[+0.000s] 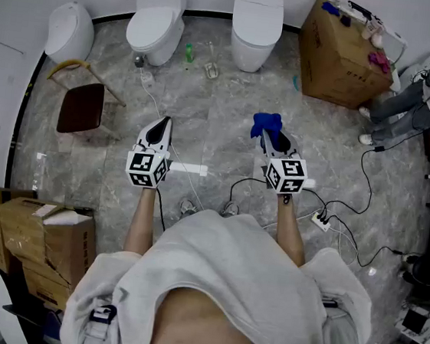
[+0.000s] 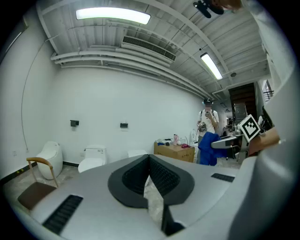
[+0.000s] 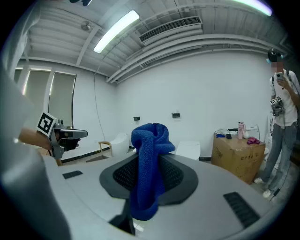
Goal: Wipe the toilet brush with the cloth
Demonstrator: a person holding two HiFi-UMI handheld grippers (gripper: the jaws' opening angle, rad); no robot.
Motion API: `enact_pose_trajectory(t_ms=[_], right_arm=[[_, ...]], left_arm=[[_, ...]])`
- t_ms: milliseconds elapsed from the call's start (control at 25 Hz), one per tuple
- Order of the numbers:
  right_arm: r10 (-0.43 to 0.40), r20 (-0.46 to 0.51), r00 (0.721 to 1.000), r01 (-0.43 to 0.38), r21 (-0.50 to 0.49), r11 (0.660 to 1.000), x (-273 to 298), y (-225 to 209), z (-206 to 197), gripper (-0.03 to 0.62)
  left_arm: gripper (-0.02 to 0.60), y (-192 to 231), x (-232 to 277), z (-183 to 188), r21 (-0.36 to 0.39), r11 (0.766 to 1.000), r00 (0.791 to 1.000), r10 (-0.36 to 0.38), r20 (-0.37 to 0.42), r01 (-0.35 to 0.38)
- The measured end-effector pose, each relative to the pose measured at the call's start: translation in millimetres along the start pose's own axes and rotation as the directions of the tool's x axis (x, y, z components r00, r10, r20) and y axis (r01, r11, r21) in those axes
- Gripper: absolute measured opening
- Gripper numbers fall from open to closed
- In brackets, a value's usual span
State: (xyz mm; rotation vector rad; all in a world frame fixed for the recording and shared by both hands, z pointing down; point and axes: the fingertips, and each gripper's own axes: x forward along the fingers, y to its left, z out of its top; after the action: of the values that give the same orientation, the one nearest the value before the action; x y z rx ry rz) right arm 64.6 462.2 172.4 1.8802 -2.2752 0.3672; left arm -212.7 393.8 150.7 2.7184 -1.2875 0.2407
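My right gripper (image 1: pixel 271 137) is shut on a blue cloth (image 1: pixel 267 122), which bunches above the jaws and hangs down between them (image 3: pixel 149 140). My left gripper (image 1: pixel 157 128) is shut with nothing between its pads (image 2: pixel 159 176). Both are held level in front of me, above the grey marble floor. On the floor between the two far toilets stands a small pale item with a thin handle (image 1: pixel 210 68), which may be the toilet brush; it is too small to tell. A green item (image 1: pixel 188 52) stands beside it. From the left gripper view the right gripper (image 2: pixel 225 142) and its cloth (image 2: pixel 208 148) show at the right.
Three white toilets (image 1: pixel 157 19) (image 1: pixel 255 25) (image 1: pixel 69 29) line the far wall. A wooden chair (image 1: pixel 82 106) stands at the left. Cardboard boxes sit at the back right (image 1: pixel 336 54) and near left (image 1: pixel 42 236). Cables and a power strip (image 1: pixel 321 218) lie at the right, near a seated person (image 1: pixel 408 104).
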Motion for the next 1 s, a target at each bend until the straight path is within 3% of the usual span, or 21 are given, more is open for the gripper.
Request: enact_pose_trajectory(t_ms=[480, 1000], right_arm=[[0.027, 0.008, 1.000, -0.027, 0.007, 1.000, -5.6, -19.2, -1.5, 0.106], [0.083, -0.004, 0.997, -0.083, -0.009, 0.997, -10.9, -71.1, -11.0, 0.106]], left_arm=[[0.018, -18.6, 12.1, -1.3, -0.007, 1.000, 1.000, 0.017, -0.006, -0.017], [0.018, -76.6, 52.2, -5.0, -0.003, 1.000, 0.999, 0.031, -0.019, -0.031]])
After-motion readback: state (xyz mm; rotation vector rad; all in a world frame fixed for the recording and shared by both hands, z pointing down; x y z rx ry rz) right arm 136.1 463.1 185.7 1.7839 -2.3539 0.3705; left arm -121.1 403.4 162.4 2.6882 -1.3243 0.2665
